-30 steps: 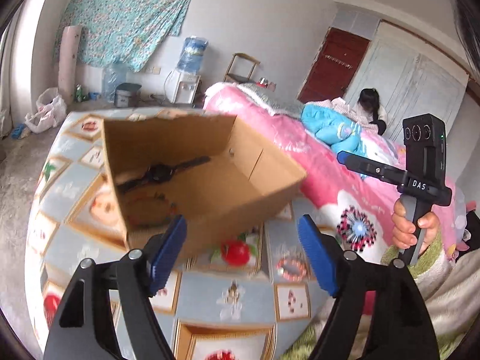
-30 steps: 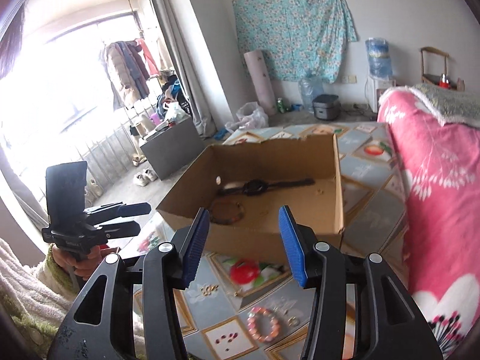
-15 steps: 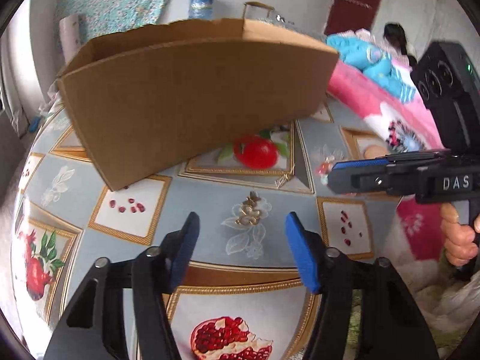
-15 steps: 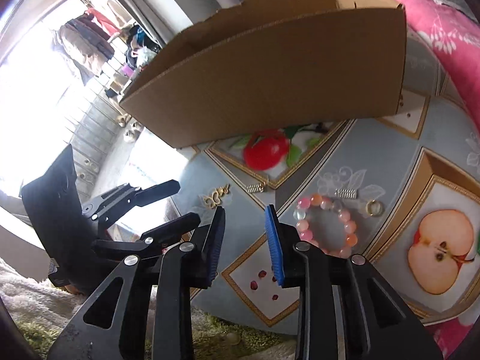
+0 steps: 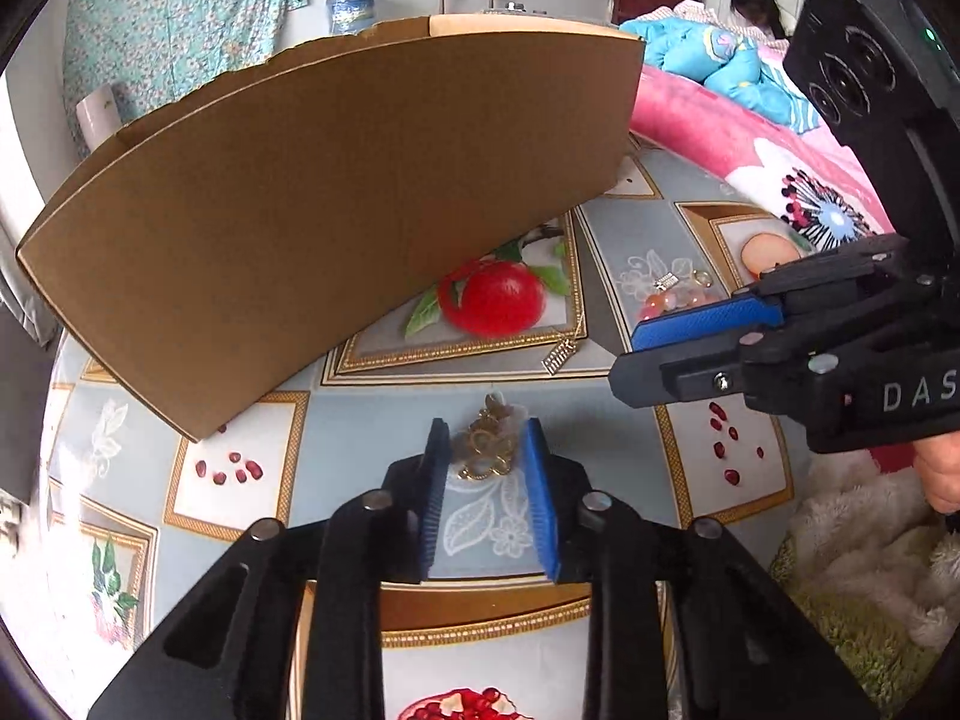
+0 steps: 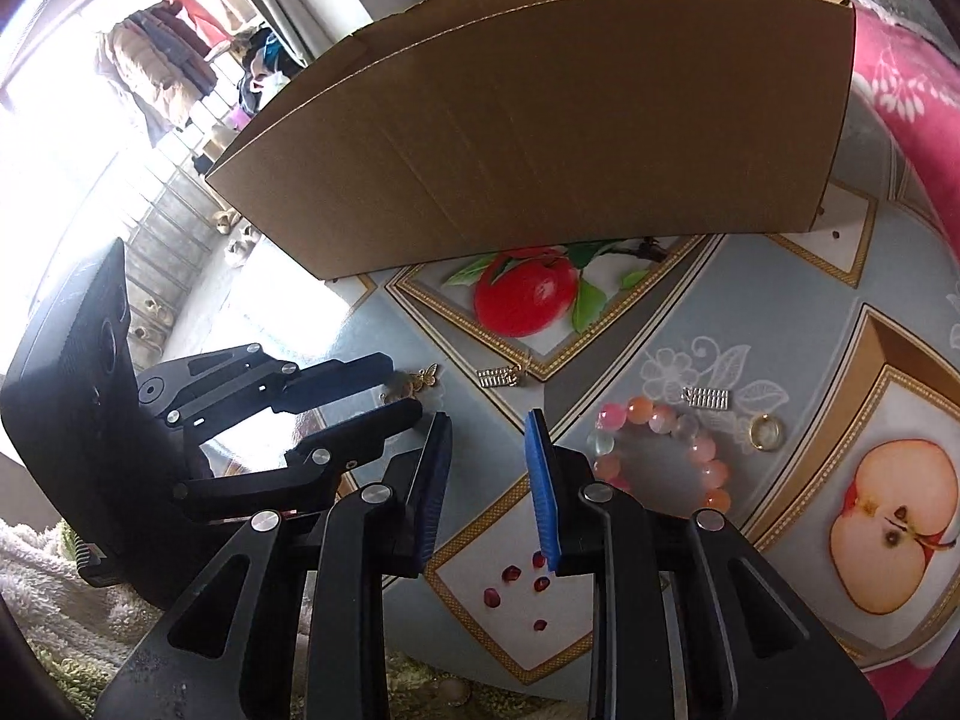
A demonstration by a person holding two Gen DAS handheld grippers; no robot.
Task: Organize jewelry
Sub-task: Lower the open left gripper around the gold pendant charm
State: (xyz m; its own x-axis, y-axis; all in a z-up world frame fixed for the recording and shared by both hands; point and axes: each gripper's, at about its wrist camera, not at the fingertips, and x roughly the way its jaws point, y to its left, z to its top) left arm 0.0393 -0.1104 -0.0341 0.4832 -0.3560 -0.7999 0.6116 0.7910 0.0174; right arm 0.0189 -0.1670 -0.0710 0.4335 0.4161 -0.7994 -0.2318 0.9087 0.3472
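Note:
A gold butterfly pendant (image 5: 485, 447) lies on the patterned tablecloth between the blue pads of my left gripper (image 5: 486, 444), which is narrowly open around it; it also shows in the right wrist view (image 6: 417, 381). My right gripper (image 6: 487, 427) is open and empty just above the cloth, left of a pink bead bracelet (image 6: 660, 450). A gold ring (image 6: 765, 432) and two small silver charms (image 6: 707, 397) (image 6: 499, 377) lie near the bracelet. The cardboard box (image 5: 336, 204) stands behind them.
A pink flowered blanket (image 5: 780, 162) lies on the bed at the right. A fluffy white and green rug (image 5: 864, 564) lies below the table's near edge (image 5: 480, 600). The right gripper's body (image 5: 810, 348) reaches in from the right in the left wrist view.
Both grippers have come down from above the box to the tablecloth in front of it. My left gripper has narrowed around the gold pendant. My right gripper has opened a little.

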